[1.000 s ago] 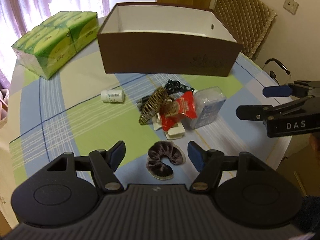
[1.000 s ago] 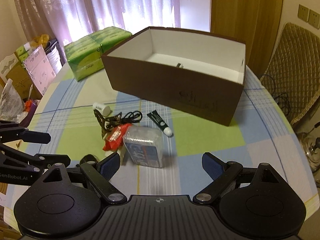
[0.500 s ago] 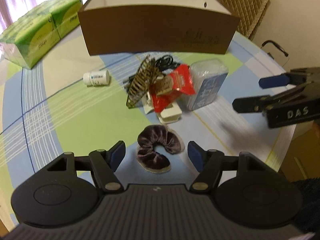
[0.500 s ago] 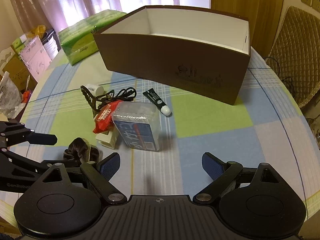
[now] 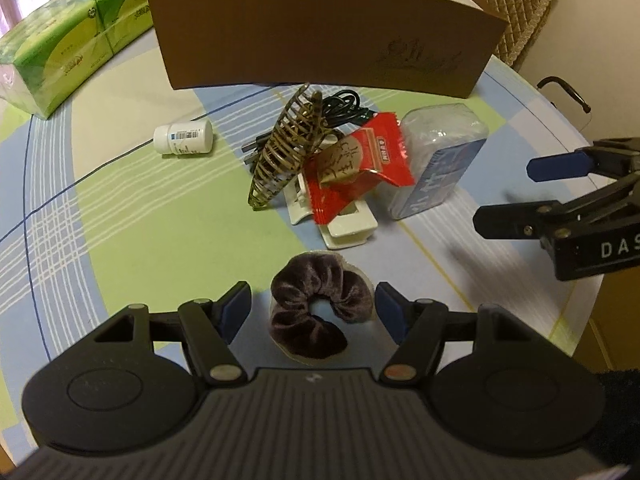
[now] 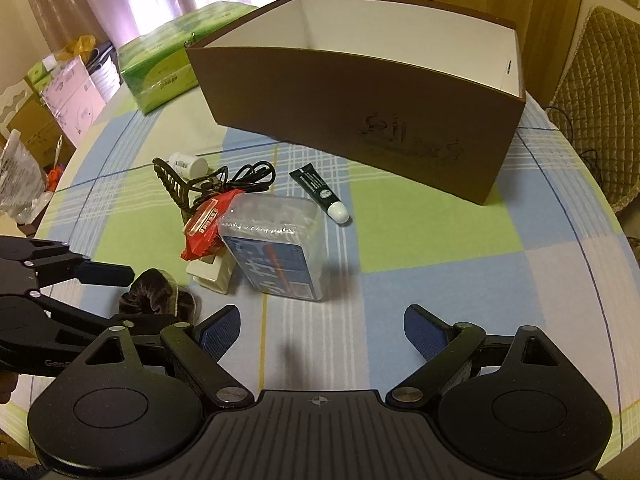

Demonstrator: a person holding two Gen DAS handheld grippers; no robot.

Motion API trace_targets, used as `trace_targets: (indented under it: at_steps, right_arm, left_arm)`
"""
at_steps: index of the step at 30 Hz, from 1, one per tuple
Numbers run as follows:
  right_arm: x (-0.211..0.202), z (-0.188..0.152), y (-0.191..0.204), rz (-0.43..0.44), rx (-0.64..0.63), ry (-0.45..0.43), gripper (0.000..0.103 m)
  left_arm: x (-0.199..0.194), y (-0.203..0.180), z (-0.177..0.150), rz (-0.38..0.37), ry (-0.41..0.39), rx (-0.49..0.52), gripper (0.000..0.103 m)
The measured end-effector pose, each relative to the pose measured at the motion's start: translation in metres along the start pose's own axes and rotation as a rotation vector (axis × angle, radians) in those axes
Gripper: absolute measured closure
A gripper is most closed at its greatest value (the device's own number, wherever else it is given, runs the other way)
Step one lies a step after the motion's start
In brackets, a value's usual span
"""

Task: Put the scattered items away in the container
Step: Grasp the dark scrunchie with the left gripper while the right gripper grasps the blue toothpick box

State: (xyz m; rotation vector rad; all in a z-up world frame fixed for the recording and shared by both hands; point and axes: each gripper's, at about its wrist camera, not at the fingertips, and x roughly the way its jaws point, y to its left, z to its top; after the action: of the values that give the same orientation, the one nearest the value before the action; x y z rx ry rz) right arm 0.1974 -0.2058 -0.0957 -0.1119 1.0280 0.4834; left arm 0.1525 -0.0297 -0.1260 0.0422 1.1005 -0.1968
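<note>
A purple velvet scrunchie (image 5: 316, 312) lies on the checked tablecloth between the spread fingers of my open left gripper (image 5: 312, 312), untouched by the pads. Beyond it lies a pile: a brown hair claw (image 5: 288, 148), a red snack packet (image 5: 356, 164), a white clip (image 5: 344, 224), a black cable (image 5: 340, 110) and a clear cotton-swab box (image 5: 436, 160). A white pill bottle (image 5: 184, 138) lies to the left. My right gripper (image 6: 320, 328) is open and empty, low over the cloth in front of the swab box (image 6: 280, 244). A green tube (image 6: 320, 192) lies before the brown box (image 6: 360, 108).
A green tissue pack (image 5: 68, 36) stands at the back left. A quilted chair (image 6: 600, 92) is behind the table on the right. The round table's edge (image 5: 576, 320) runs close on the right. Bags and cartons (image 6: 48, 92) sit on the floor to the left.
My left gripper has moved forward and down, so the scrunchie now lies between its fingers. My right gripper has moved closer to the swab box. Both stay open.
</note>
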Motion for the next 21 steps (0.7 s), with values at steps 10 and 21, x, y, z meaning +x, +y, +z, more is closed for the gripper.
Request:
trace_targets:
  at_steps: [10,21]
  right_arm:
    - [0.004,0.004,0.005,0.018,-0.028,-0.002,0.009]
    - [0.026,0.014,0.026,0.033,-0.076,-0.07,0.009]
  left_arm:
    - [-0.004,0.004,-0.003,0.002,-0.04,0.041,0.088]
    - [-0.004,0.028,0.001,0.069,-0.036,-0.011,0.089]
